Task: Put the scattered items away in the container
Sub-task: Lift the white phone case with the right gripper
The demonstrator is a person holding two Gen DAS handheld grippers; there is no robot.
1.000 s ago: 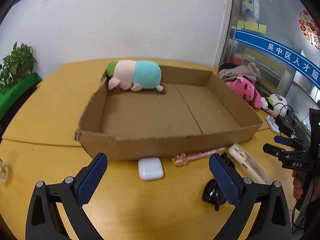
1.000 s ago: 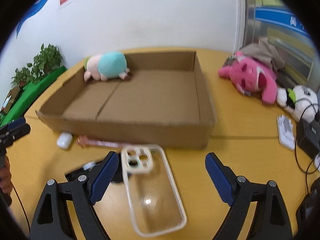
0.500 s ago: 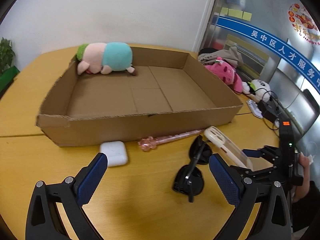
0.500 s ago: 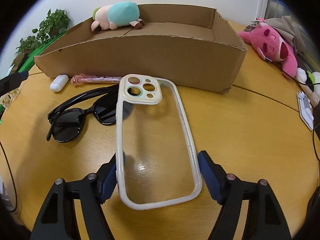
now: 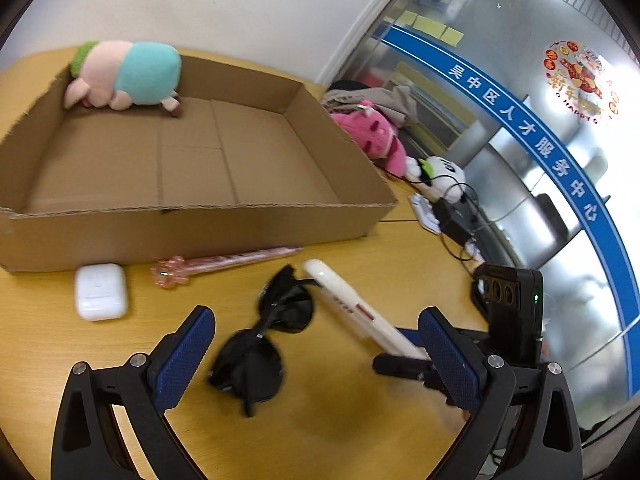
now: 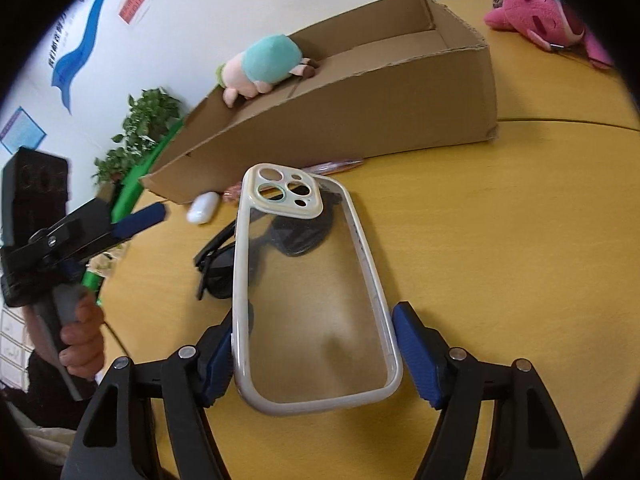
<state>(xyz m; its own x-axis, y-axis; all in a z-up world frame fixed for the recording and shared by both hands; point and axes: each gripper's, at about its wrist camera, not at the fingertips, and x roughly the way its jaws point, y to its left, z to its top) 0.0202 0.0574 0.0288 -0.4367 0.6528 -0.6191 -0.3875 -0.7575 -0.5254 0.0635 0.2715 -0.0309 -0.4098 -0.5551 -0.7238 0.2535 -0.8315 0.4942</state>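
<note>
A clear phone case (image 6: pixel 312 280) with a cream rim sits between the pads of my right gripper (image 6: pixel 316 320), whose jaws are closing and touch both long edges. From the left wrist the phone case (image 5: pixel 352 308) looks tilted, its far end over the black sunglasses (image 5: pixel 260 352). My left gripper (image 5: pixel 316 320) is open just above the sunglasses (image 6: pixel 224 268). A white earbud case (image 5: pixel 100 292) and a pink pen (image 5: pixel 232 260) lie against the cardboard box (image 5: pixel 200 232). A pig plush (image 5: pixel 128 76) lies in the box's far left corner.
A pink plush (image 5: pixel 372 136), a white plush (image 5: pixel 436 176), a black adapter and cables (image 5: pixel 452 216) lie right of the box. A potted plant (image 6: pixel 140 132) stands past the table's left edge. A hand (image 6: pixel 80 344) holds the left gripper's handle.
My right gripper came down over the phone case and its jaws narrowed onto the case's edges. The left gripper swung right and down, from the earbud case to the sunglasses.
</note>
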